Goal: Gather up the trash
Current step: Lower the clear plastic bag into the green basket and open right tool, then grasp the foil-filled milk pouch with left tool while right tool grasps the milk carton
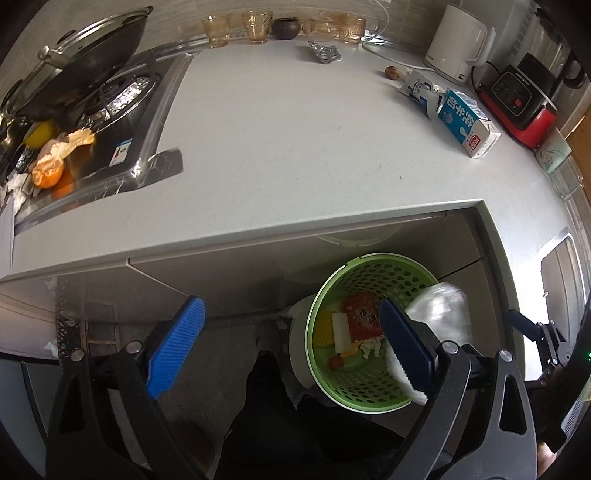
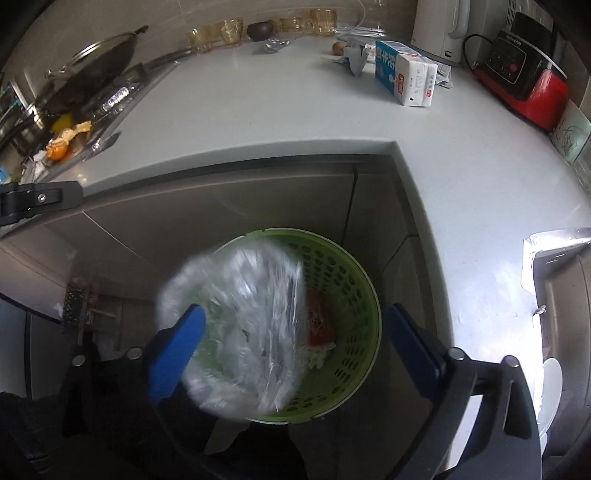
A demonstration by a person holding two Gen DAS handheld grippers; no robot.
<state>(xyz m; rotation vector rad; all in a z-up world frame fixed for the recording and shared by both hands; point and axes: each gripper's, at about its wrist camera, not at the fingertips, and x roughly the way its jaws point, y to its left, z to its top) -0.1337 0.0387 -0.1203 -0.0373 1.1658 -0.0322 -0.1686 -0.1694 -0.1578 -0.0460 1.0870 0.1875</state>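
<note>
A green perforated trash basket [image 1: 373, 269] [image 2: 347, 280] stands on the floor below the counter's inner corner, holding a red wrapper [image 1: 364, 315] and food scraps. A crumpled clear plastic wrap [image 2: 240, 325] [image 1: 443, 310] is blurred in mid-air over the basket, between the open fingers of my right gripper [image 2: 295, 343] and touching neither pad clearly. My left gripper [image 1: 291, 339] is open and empty, just left of the basket. On the counter lie a blue and white milk carton [image 1: 467, 127] [image 2: 404, 74], a torn carton piece [image 1: 419, 90] and crumpled foil [image 1: 325, 51].
A stove [image 1: 122, 122] with a lidded wok [image 1: 85, 62] is at the left, with orange peel [image 1: 55, 162] on it. Glasses [image 1: 255, 26], a white kettle [image 1: 458, 40] and a red and black appliance [image 1: 521, 107] line the counter's back and right. A sink [image 2: 561, 280] is at the right.
</note>
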